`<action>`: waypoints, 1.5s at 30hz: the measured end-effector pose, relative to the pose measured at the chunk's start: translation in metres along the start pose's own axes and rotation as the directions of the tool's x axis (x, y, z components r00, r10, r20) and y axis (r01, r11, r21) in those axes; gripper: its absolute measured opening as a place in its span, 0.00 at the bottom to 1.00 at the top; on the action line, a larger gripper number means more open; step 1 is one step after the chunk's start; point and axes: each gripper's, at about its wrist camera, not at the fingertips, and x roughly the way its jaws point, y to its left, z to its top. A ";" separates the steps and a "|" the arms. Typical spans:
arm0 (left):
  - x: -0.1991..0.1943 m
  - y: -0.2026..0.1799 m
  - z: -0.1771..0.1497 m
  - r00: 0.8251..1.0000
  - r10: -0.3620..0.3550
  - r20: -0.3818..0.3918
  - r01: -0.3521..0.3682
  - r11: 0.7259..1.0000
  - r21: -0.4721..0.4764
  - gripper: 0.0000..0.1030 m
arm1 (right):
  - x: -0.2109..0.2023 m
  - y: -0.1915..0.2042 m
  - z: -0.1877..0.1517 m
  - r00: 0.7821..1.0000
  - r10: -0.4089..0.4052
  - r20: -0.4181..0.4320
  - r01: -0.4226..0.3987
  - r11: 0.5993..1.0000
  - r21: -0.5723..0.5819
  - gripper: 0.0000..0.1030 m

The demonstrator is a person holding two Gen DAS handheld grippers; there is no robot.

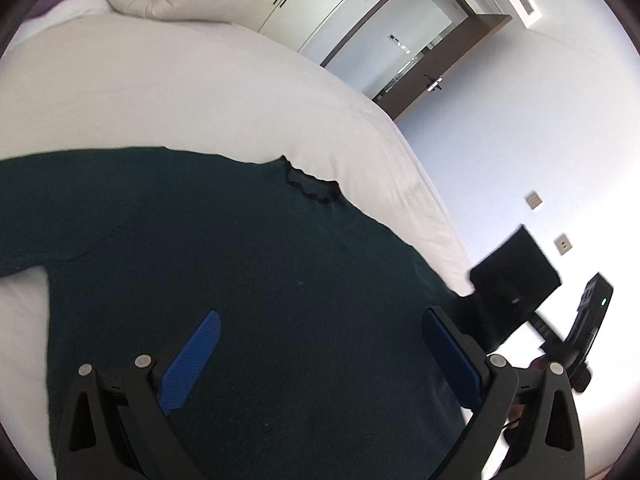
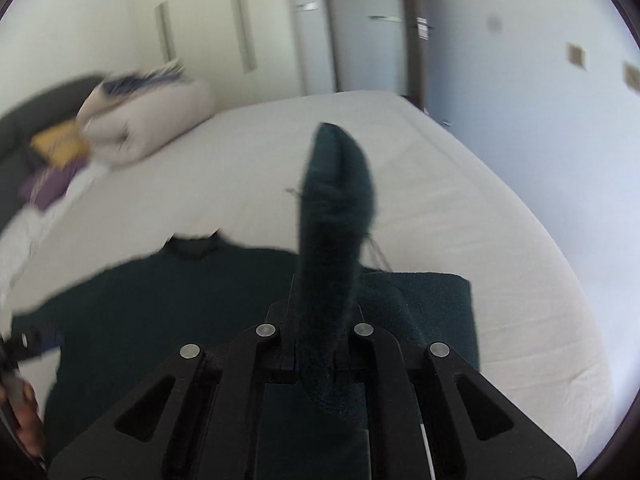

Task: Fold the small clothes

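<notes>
A dark green sweater [image 1: 240,260] lies spread flat on the white bed [image 1: 200,100], its ruffled collar [image 1: 312,186] toward the far side. My left gripper [image 1: 324,332] hovers over the sweater's body. It is open, its blue pads [image 1: 192,356] wide apart with nothing between them. In the right wrist view my right gripper [image 2: 326,320] is shut on a fold of the sweater [image 2: 336,200], which stands up between the fingers and hides their tips. The rest of the sweater [image 2: 160,300] stays flat on the bed.
A rolled beige duvet [image 2: 148,120] and purple and yellow cloths [image 2: 52,172] lie at the bed's far left. A wall with sockets [image 1: 534,200] and a door [image 1: 400,52] lie beyond the bed's right edge. A hand [image 2: 28,424] holding the left tool shows at the lower left.
</notes>
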 end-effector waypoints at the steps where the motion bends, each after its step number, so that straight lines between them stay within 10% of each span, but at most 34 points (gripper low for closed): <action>1: 0.008 0.004 0.004 0.999 -0.039 -0.024 0.038 0.999 -0.038 0.99 | 0.016 0.038 -0.007 1.000 -0.024 -0.018 0.022 0.993 -0.120 0.07; 5: 0.033 0.011 0.010 0.989 -0.097 -0.109 0.086 0.991 -0.103 0.99 | 0.062 0.144 -0.060 0.993 -0.052 -0.109 0.021 0.962 -0.272 0.07; 9: 0.060 0.020 0.007 0.974 -0.140 -0.176 0.110 0.979 -0.173 0.99 | 0.092 0.155 -0.101 0.972 0.009 -0.235 -0.050 0.984 -0.171 0.12; 11: 0.073 0.025 0.000 0.962 -0.181 -0.204 0.132 0.963 -0.233 0.99 | 0.091 0.149 -0.109 0.961 0.080 -0.265 -0.119 0.984 -0.135 0.25; 14: 0.088 0.022 -0.007 0.953 -0.200 -0.228 0.137 0.955 -0.262 0.99 | 0.057 0.154 -0.124 0.970 0.125 -0.210 -0.147 0.985 -0.093 0.73; 18: 0.103 0.008 -0.017 0.952 -0.152 -0.267 0.092 0.971 -0.222 0.99 | 0.018 0.123 -0.129 0.965 0.176 -0.196 -0.161 0.983 0.094 0.74; 21: 0.112 -0.006 -0.019 0.950 -0.140 -0.279 0.083 0.975 -0.205 0.97 | 0.010 0.085 -0.145 0.912 0.358 -0.200 -0.269 0.890 0.368 0.74; 23: 0.121 -0.017 -0.020 0.942 -0.113 -0.316 0.062 0.984 -0.166 0.75 | 0.002 0.065 -0.159 0.891 0.417 -0.178 -0.296 0.833 0.466 0.74; 27: 0.131 -0.028 -0.025 0.936 -0.021 -0.350 -0.011 0.996 -0.089 0.62 | -0.004 0.045 -0.179 0.871 0.469 -0.143 -0.322 0.767 0.555 0.74; 31: 0.132 -0.028 -0.022 0.932 0.045 -0.360 -0.065 0.997 -0.044 0.08 | -0.014 0.028 -0.195 0.861 0.496 -0.115 -0.330 0.716 0.615 0.74; 39: 0.085 -0.023 0.032 0.972 0.106 -0.210 -0.095 0.993 0.062 0.07 | -0.034 0.005 -0.213 0.871 0.480 -0.107 -0.302 0.693 0.655 0.72; 45: 0.065 0.018 0.065 0.966 0.222 -0.129 -0.213 0.974 0.080 0.07 | -0.040 -0.010 -0.220 0.879 0.468 -0.093 -0.285 0.671 0.685 0.72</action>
